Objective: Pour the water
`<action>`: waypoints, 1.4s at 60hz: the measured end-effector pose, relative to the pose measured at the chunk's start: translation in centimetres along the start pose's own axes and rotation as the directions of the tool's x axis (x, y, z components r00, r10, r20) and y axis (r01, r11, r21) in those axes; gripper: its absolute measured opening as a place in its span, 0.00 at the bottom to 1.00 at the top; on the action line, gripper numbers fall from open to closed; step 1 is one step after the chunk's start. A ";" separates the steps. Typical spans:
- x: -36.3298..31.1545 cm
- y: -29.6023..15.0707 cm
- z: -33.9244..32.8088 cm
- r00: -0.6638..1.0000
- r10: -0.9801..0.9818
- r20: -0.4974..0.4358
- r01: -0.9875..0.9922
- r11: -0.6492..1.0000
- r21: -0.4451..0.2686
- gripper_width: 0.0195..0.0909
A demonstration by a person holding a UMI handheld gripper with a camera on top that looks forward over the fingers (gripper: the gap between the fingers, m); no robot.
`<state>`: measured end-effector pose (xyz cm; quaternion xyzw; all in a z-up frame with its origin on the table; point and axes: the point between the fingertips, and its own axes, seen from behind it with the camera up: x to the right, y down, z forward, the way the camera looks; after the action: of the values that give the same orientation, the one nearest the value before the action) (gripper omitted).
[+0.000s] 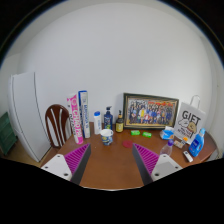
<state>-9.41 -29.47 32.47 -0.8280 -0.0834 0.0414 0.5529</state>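
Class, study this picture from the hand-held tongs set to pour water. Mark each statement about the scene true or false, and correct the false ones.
1. The tongs are clamped on a bottle. False: they are open, holding nothing.
2. A framed picture leans against the wall. True.
3. The white mug stands beyond the fingers on the wooden table. True.
4. The bag marked GIFT lies flat between the fingers. False: it stands upright at the table's far right.
5. A wooden chair stands left of the table. True.
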 end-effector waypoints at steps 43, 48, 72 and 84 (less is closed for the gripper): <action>23.8 16.8 8.1 0.991 0.050 -0.127 -0.060 0.995 -0.074 0.92; 26.0 17.8 11.3 0.987 0.077 -0.140 -0.085 0.995 -0.050 0.92; 29.6 18.1 22.1 0.990 0.080 -0.118 -0.072 0.995 0.073 0.43; 29.5 18.0 22.3 0.992 0.063 -0.113 -0.054 0.995 0.082 0.26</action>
<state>17.65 -10.55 8.02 -0.8087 -0.0251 0.0128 0.5875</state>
